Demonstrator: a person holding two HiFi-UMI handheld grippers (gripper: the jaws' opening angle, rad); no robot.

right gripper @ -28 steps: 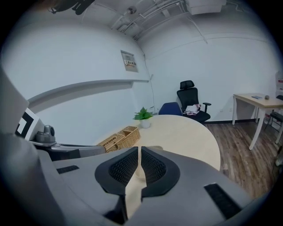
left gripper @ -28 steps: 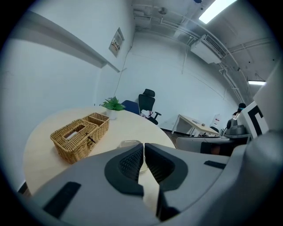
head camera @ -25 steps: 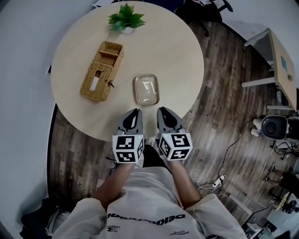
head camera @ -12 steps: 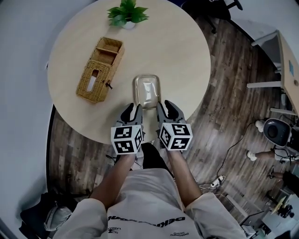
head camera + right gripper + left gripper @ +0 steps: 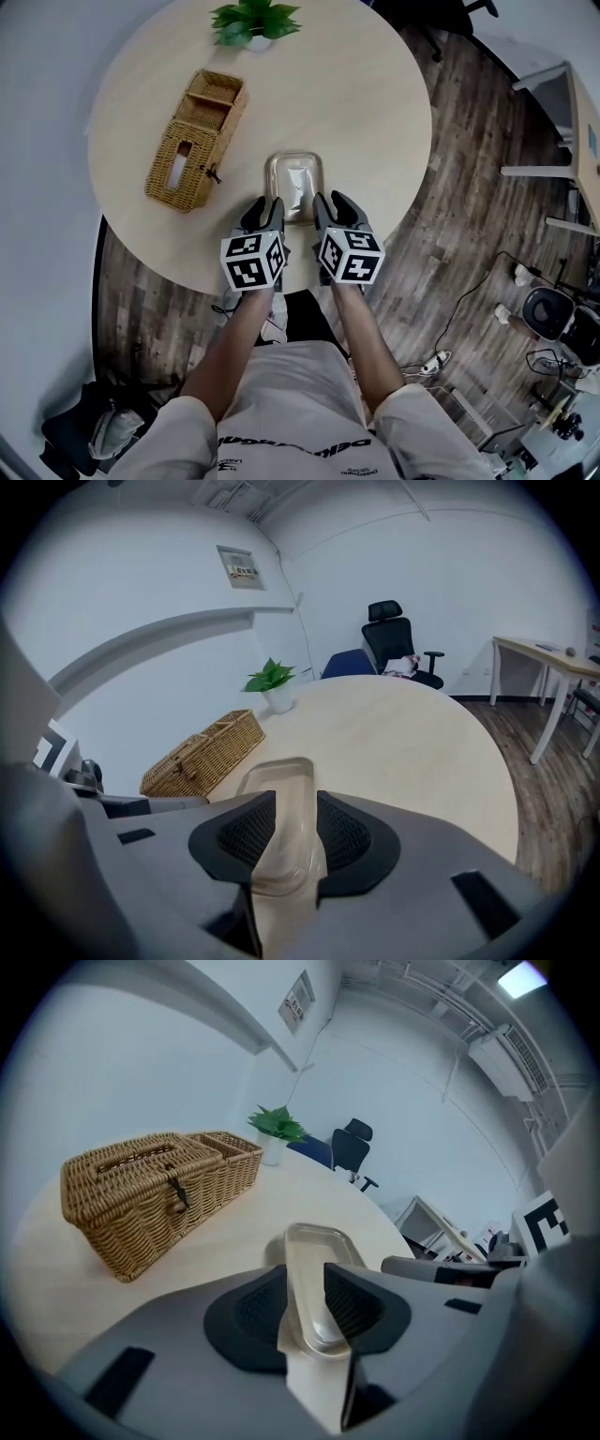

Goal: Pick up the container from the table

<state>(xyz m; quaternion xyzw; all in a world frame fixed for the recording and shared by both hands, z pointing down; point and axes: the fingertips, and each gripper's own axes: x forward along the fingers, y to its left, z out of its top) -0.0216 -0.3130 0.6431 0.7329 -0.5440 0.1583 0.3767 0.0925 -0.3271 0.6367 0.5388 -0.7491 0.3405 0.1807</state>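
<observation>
A clear, shallow rectangular container [image 5: 293, 183] lies on the round light-wood table [image 5: 356, 103], near its front edge. My left gripper [image 5: 262, 208] stands at the container's near left corner and my right gripper [image 5: 335, 204] at its near right corner. Both sets of jaws are opening. In the left gripper view the container's rim [image 5: 314, 1246] runs between the jaws of the left gripper [image 5: 305, 1288]. In the right gripper view the rim [image 5: 281, 775] likewise lies between the jaws of the right gripper [image 5: 295, 827]. I see no pad pressing on it.
A wicker basket box [image 5: 192, 141] sits left of the container, and a small potted plant [image 5: 253, 21] stands at the table's far edge. Wooden floor surrounds the table. An office chair [image 5: 394, 635] and a desk [image 5: 544, 667] stand beyond.
Both grippers moved forward and down from the table's front edge to the container's near end. Their jaws have spread apart, and the container's rim now sits between them.
</observation>
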